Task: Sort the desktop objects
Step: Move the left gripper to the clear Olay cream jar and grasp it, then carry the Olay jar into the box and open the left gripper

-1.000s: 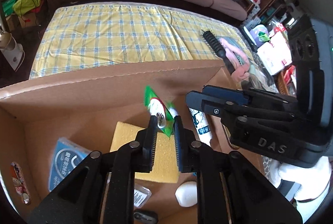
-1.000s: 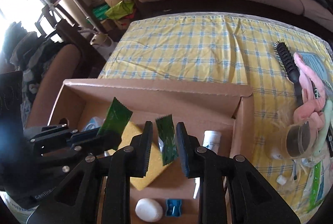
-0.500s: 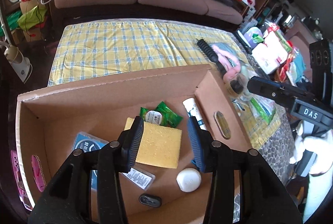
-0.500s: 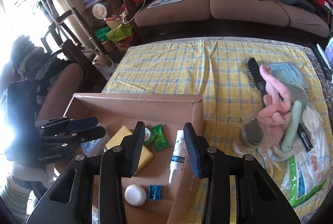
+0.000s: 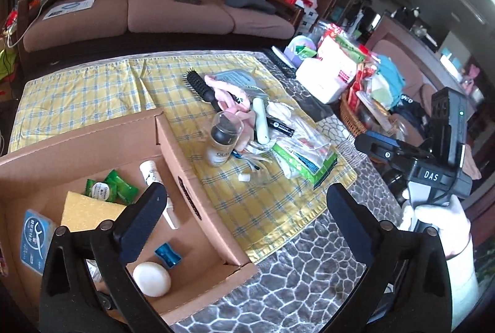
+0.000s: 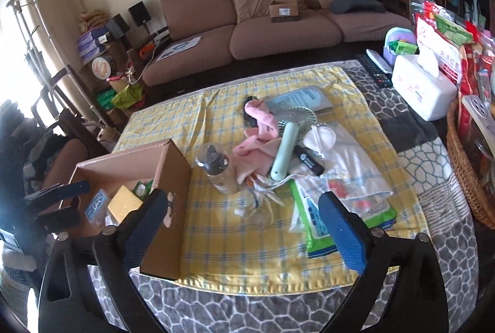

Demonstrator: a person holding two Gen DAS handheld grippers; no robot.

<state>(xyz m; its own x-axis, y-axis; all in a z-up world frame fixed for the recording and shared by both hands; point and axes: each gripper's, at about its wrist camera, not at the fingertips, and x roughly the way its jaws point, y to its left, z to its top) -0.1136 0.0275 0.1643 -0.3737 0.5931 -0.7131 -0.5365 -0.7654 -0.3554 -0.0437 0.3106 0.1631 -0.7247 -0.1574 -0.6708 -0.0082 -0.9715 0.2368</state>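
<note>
Both grippers are up in the air with nothing between their fingers: the left gripper [image 5: 247, 218] has its jaws opening wide over the edge of the cardboard box [image 5: 198, 193], and the right gripper [image 6: 244, 221] has its jaws opening wide over the yellow checked cloth [image 6: 216, 240]. Inside the box lie a yellow sponge [image 5: 88, 210], green packets [image 5: 119, 186], a white tube [image 5: 151, 173], a white soap [image 5: 151, 278] and a little blue sharpener [image 5: 168, 254]. On the cloth beside the box, a clear bottle [image 6: 218, 169], a black hairbrush [image 5: 201, 87], a pink cloth [image 6: 263, 141] and a mint green hand fan [image 6: 287, 144] lie in a heap.
</note>
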